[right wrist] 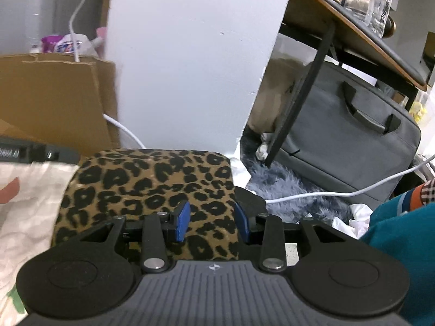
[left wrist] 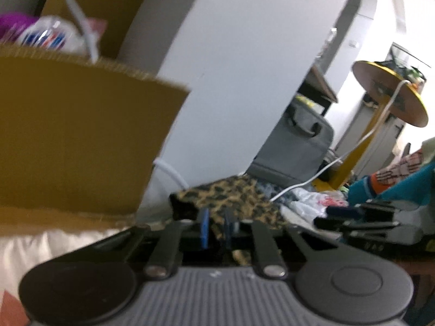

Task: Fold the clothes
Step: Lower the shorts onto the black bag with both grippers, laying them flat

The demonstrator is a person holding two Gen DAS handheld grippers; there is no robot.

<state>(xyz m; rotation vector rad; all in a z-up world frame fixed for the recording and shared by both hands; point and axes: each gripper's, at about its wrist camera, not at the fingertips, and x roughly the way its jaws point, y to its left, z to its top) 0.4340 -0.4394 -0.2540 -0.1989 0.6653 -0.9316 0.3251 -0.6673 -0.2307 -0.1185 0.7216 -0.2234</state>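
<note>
Leopard-print garment (right wrist: 152,190): light, limp, judged. Left gripper (left wrist: 216,231) jaws pinch its edge; right gripper (right wrist: 212,221) jaws spread astride it. Grip at hems.

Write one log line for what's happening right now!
step: folding | left hand-held gripper: pinching leopard-print cloth | right hand-held gripper: open over leopard-print cloth | fold: unfinished

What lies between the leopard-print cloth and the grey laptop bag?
In the right wrist view, a fluffy grey-blue rug with a white cable across it lies between leopard-print cloth and grey laptop bag.
</note>
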